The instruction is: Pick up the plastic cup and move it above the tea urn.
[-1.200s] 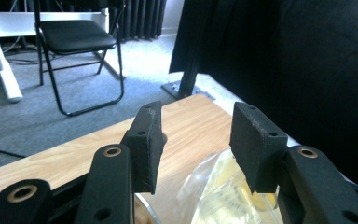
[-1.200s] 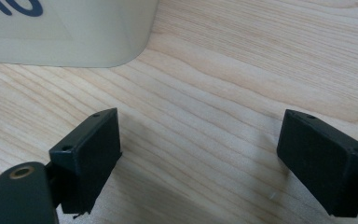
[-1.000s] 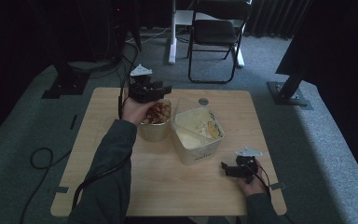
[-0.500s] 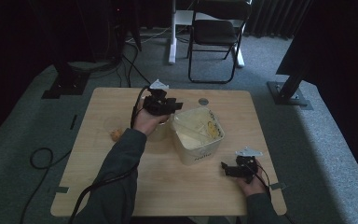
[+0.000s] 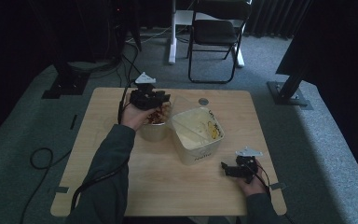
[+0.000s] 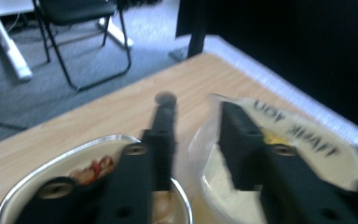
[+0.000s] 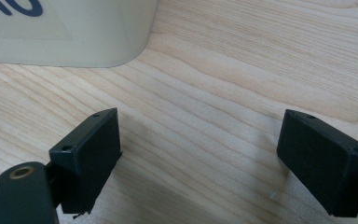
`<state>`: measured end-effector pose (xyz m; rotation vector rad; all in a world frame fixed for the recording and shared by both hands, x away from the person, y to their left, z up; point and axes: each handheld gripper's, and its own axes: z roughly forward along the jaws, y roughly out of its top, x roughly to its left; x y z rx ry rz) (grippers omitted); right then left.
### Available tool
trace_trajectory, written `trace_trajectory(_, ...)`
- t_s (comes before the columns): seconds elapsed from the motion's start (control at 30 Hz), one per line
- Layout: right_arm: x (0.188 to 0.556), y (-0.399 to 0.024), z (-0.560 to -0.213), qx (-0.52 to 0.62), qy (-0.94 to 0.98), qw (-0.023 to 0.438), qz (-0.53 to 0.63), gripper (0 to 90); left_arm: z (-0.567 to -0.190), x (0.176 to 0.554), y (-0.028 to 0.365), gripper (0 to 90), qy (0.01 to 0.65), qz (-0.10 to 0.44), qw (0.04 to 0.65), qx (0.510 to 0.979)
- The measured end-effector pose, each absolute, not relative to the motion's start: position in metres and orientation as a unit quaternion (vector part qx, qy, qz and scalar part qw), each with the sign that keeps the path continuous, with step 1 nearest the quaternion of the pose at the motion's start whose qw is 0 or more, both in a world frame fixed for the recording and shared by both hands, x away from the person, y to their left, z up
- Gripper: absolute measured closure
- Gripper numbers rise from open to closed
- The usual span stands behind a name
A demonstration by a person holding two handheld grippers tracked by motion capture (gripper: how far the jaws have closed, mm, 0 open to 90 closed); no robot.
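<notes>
Hovering over the metal bowl [image 5: 154, 125] of food, beside the cream tub [image 5: 196, 134], the left gripper [image 5: 148, 98] is being held with jaws apart, gripping nothing. The right gripper [image 5: 235, 169] is being rested wide open. Any descent should be kept steady and centred.

Wooden table [image 5: 121, 154] on grey carpet [image 5: 23, 121], dark curtains round the space. Behind the table: black folding chair [image 5: 216, 35], white post [image 5: 172, 32] beside it, black stand bases at left [image 5: 65, 86] and right [image 5: 291, 91]. Black cable [image 5: 39, 158] loops on the carpet left of the table; small round grey disc [image 5: 203, 101] lies near the table's far edge.
</notes>
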<state>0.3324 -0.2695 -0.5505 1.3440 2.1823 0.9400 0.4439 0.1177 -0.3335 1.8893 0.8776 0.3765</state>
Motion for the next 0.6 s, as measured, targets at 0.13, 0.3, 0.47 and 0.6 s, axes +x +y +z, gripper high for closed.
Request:
trace_trajectory(0.13,0.332,-0.27,-0.55,0.482,0.782,0.204,0.337,12.9,-0.326,0.441,0.123,58.3,0.355,0.157,0.505,0.771)
trace_trajectory(0.3,0.332,-0.269,-0.55,0.482,0.782,0.204,0.337,12.9,-0.324,0.44,0.13,55.0,0.358,0.164,0.502,0.77)
trace_trajectory(0.47,0.332,-0.269,-0.55,0.482,0.783,0.205,0.337,12.9,-0.328,0.441,0.139,52.0,0.365,0.167,0.5,0.768)
trace_trajectory(0.6,0.333,-0.269,-0.55,0.483,0.782,0.205,0.337,13.0,-0.331,0.441,0.15,50.0,0.376,0.17,0.498,0.763)
